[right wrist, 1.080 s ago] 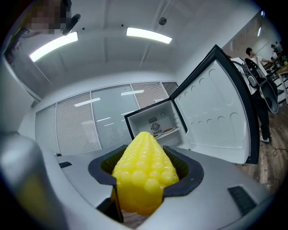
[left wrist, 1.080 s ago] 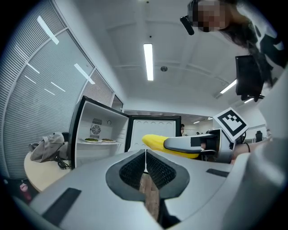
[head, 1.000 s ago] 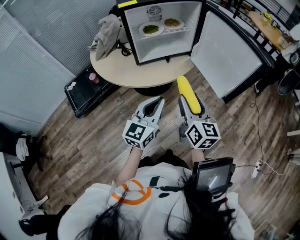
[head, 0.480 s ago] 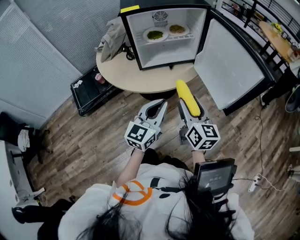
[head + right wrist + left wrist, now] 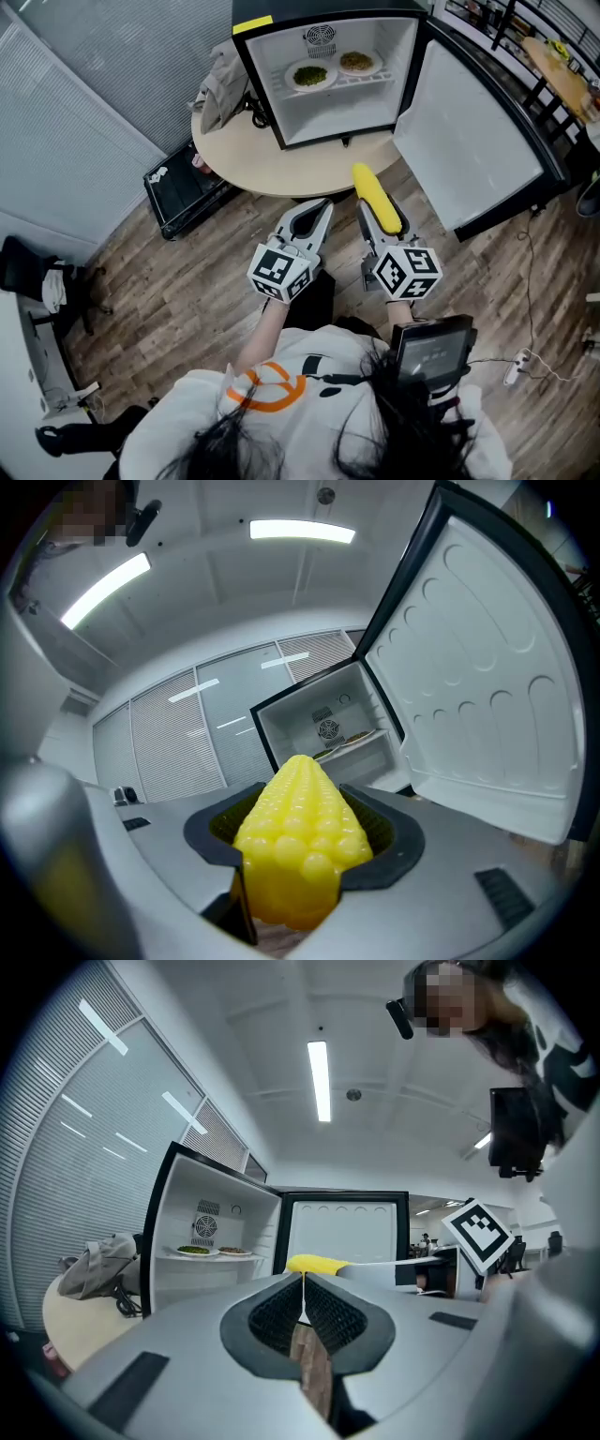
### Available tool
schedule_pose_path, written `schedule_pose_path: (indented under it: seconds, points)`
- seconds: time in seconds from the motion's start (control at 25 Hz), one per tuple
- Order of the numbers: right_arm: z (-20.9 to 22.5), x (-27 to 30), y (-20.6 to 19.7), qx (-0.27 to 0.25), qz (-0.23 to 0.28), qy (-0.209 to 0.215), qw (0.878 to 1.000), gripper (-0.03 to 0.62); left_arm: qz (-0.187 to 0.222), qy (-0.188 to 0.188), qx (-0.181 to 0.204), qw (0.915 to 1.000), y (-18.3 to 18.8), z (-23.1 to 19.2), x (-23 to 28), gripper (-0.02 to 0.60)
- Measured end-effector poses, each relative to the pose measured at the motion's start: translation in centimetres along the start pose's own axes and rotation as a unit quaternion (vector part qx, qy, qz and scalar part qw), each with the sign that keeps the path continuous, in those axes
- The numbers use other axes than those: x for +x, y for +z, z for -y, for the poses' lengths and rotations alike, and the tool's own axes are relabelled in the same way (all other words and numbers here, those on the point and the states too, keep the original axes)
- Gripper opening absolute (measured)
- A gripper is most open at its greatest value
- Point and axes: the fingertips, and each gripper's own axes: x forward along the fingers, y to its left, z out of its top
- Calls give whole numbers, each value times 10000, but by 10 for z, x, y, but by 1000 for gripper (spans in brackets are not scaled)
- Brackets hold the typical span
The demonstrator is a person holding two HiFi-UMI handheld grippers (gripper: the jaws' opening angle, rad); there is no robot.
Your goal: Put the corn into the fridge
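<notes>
A yellow corn cob (image 5: 375, 196) (image 5: 298, 829) sits clamped between the jaws of my right gripper (image 5: 377, 208), its tip pointing toward the small fridge (image 5: 328, 103). The fridge stands on a round table (image 5: 281, 164) with its door (image 5: 473, 131) swung wide to the right. Its shelf carries two plates of food (image 5: 311, 74); the lower compartment holds nothing. My left gripper (image 5: 311, 221) hangs beside the right one, its jaws pressed together with nothing between them (image 5: 302, 1279). Both grippers are short of the table's near edge.
A crumpled grey cloth (image 5: 223, 89) and a black cable lie on the table left of the fridge. A black case (image 5: 183, 192) sits on the wood floor at the left. Dark chairs and a desk stand behind the open door at right.
Both grippers have come closer to the table and fridge, the corn still clamped in the right one. Jaw positions look the same.
</notes>
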Motion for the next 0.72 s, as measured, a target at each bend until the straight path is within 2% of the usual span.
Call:
schedule_pose_path:
  seconds: [0.72]
  points:
    - [36, 144, 6, 314, -245, -535, 9978, 252, -149, -569, -40, 9983, 6, -132, 89, 11]
